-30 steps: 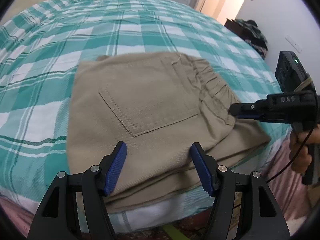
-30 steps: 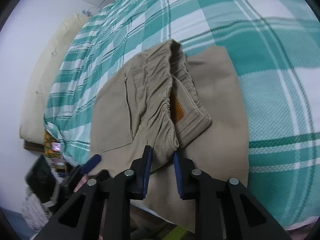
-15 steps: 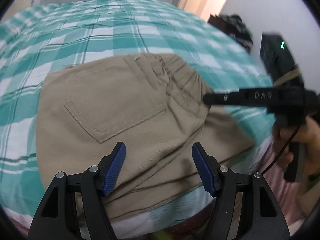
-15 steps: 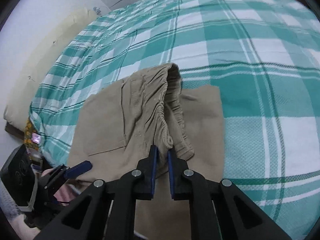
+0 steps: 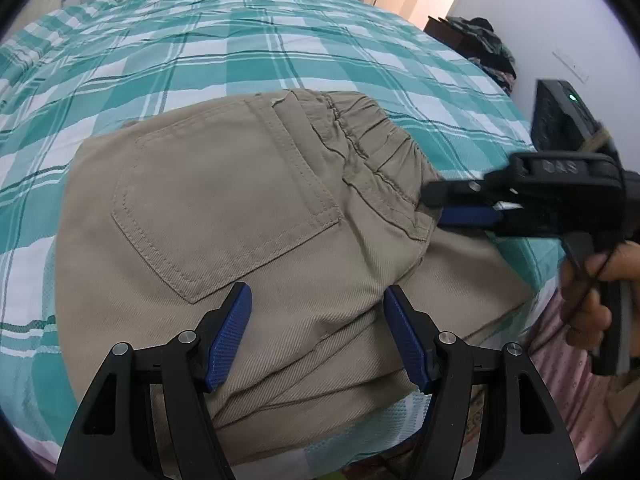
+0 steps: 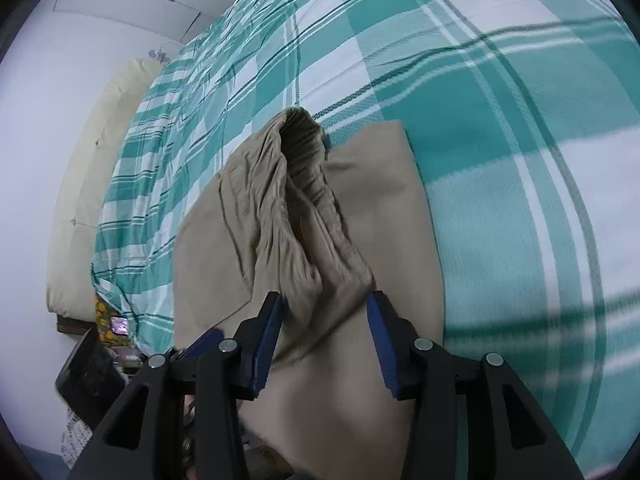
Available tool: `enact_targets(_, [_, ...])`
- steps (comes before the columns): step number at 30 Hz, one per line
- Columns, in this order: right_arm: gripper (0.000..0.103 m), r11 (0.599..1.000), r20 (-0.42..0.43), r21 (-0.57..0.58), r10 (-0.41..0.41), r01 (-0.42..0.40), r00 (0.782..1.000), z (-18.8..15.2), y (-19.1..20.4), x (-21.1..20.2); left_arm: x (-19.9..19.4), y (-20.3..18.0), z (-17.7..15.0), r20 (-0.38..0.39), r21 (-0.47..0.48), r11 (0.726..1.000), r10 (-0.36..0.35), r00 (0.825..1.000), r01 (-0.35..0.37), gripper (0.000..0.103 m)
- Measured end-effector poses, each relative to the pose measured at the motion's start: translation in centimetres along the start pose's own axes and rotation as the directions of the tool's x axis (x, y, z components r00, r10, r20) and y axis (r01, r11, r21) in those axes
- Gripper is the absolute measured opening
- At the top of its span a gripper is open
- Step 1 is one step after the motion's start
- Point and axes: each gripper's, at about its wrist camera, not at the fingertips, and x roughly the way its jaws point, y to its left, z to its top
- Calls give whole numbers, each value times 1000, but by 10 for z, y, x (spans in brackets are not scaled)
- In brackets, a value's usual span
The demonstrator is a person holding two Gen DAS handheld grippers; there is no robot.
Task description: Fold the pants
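a green-and-white checked bedspread (image 5: 248, 40) is lying under folded tan pants (image 5: 224, 216). the left gripper (image 5: 316, 336) is hovering spread above them; the right gripper (image 6: 324, 340) is opening, waistband (image 6: 308, 208) between its jaws.

Pants (image 5: 224, 216): matt khaki cotton twill, fine diagonal weave, raised double stitching round the patch pocket, gathered elastic waistband (image 6: 308, 184) ribbed inside. Bed cover (image 5: 248, 40): soft woven cloth in teal-and-white check, slightly nubbly. Left claw (image 5: 318, 332): matt black moulded plastic, finely ribbed blue rubbery pads (image 5: 230, 334), bright metal screw heads. Right claw (image 6: 326, 340): same finish. Headboard (image 6: 88, 168): cream padded upholstery, smooth, buttoned.
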Motion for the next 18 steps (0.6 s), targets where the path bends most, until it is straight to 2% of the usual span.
enact_targets(2, [56,1000,-6,-1,25,-25,1000,5,-3,6,0,0,0,-1,-2,1000,-1,1000,1,69])
enact_targets(4, [61,998,-33,-21,56,-56,998,8,-6,14,1,1,0,-2,-9,1000,-8,1000,8,69])
enact_targets(6, [61,994,-40,-32,99,-100,994,11,-11,16,1,2,0,-1,-12,1000,-14,1000,14,69])
enact_targets(9, [61,981,-41,51,191,-189,981,13,-26,11,0,3,0,0,-22,999,-23,1000,23,69])
enact_targets(12, [62,980,-100,38,200,-197,975,12,-27,13,0,6,0,2,-36,999,-39,999,39,69])
enact_targets(15, [62,962,-128,133,256,-239,958,15,-32,20,2,6,0,5,-41,999,-36,999,37,69])
enact_targets(17, [72,954,-115,168,270,-249,956,18,-30,28,3,5,0,4,-35,999,-27,1000,27,69])
enact_targets(18, [73,951,-108,160,282,-264,953,19,-27,30,3,5,0,4,-31,999,-25,1000,25,69])
